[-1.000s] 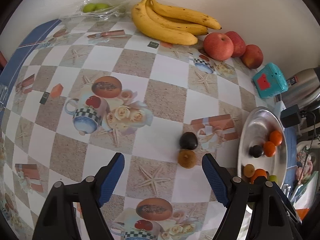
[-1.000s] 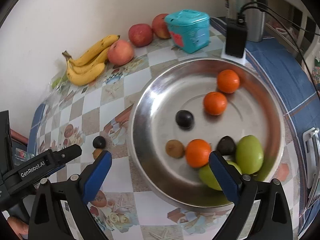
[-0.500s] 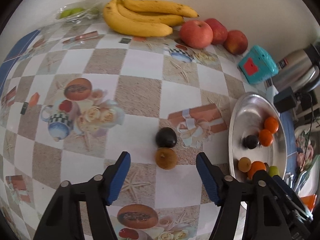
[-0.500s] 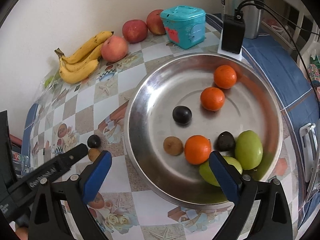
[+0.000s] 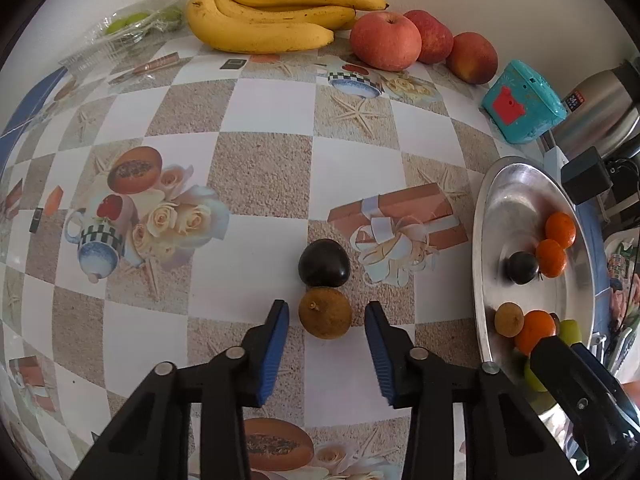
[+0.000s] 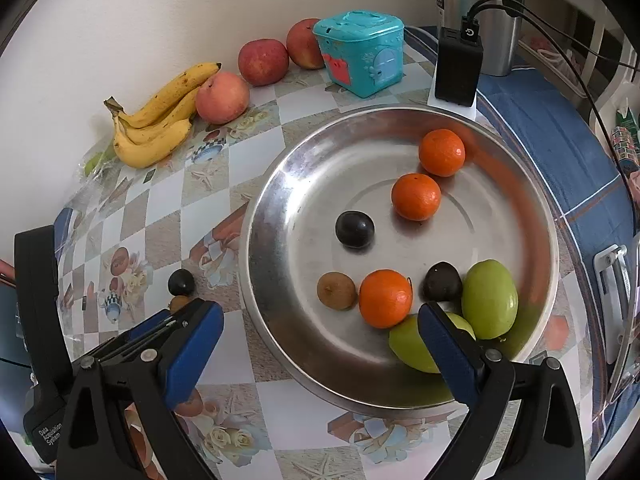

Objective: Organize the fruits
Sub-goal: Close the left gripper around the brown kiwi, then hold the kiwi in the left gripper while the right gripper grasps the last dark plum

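Left wrist view shows the left gripper with its blue fingers closing on both sides of the small brown fruit, which lies on the surface; a thin gap is visible on each side, so the pads do not press it yet. At 12 o'clock from this fruit, touching it, lies a dark plum. For a good grasp, I think the fingers should meet the brown fruit at its widest part and stay low, without pushing the plum away. At 3 o'clock stands the steel plate, probably the goal. In the right wrist view the right gripper hangs wide open and empty above the plate's near rim.
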The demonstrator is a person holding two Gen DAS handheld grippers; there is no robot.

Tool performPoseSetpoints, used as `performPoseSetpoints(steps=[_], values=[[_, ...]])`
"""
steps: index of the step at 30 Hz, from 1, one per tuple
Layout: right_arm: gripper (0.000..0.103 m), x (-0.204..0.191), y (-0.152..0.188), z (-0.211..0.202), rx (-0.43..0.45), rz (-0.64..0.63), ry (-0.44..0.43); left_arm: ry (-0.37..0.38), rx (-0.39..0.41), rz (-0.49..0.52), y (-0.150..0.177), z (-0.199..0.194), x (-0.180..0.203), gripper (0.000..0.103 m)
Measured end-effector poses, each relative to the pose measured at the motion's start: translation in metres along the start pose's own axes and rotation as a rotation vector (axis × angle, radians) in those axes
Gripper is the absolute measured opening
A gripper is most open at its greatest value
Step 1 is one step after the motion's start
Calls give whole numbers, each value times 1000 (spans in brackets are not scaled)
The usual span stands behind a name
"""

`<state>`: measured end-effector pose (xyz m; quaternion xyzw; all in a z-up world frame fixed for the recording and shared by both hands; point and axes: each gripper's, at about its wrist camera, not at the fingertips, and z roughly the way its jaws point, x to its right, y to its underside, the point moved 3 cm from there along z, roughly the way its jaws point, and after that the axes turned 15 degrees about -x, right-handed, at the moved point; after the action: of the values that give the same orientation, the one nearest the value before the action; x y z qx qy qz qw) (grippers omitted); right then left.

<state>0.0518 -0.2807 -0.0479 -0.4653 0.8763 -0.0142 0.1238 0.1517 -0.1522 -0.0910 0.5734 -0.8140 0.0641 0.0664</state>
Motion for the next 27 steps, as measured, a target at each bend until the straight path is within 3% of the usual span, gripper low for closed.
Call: performPoseSetpoints(steps=[4,17,27], values=[[98,0,1,0,-3,-1,5,17,-1,3,0,-1,0,28],[98,-2,1,2,-6,-12,23,51,20,-5,16,-31,0,28],[98,-15,2,2,7,-44,16,76,64,-87,36,-63,-46,28]])
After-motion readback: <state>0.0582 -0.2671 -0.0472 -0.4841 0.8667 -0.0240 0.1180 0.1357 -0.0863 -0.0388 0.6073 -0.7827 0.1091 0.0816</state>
